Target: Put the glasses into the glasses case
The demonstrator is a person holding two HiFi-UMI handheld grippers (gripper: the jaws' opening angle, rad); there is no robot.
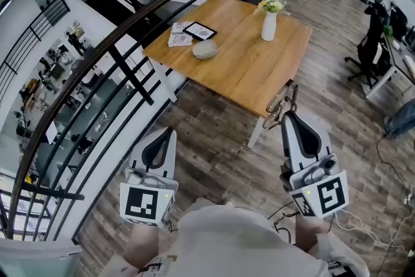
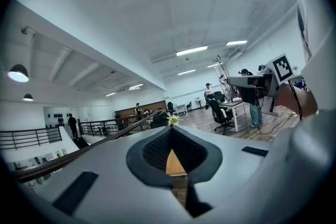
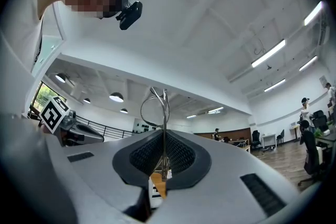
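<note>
Two grippers, one pair of glasses, one grey glasses case; the right gripper pinches the glasses upright at the table's near edge; the case lies far left on it, near one vase; the left gripper's jaws are pressed together, empty; the thin frame is hard to make out against the floor.

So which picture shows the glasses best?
The right gripper view. The glasses stand close up there, their thin frame pinched in the right tool. The head view shows them small, at that tool's tip near the table edge. The left gripper view doesn't show them.
</note>
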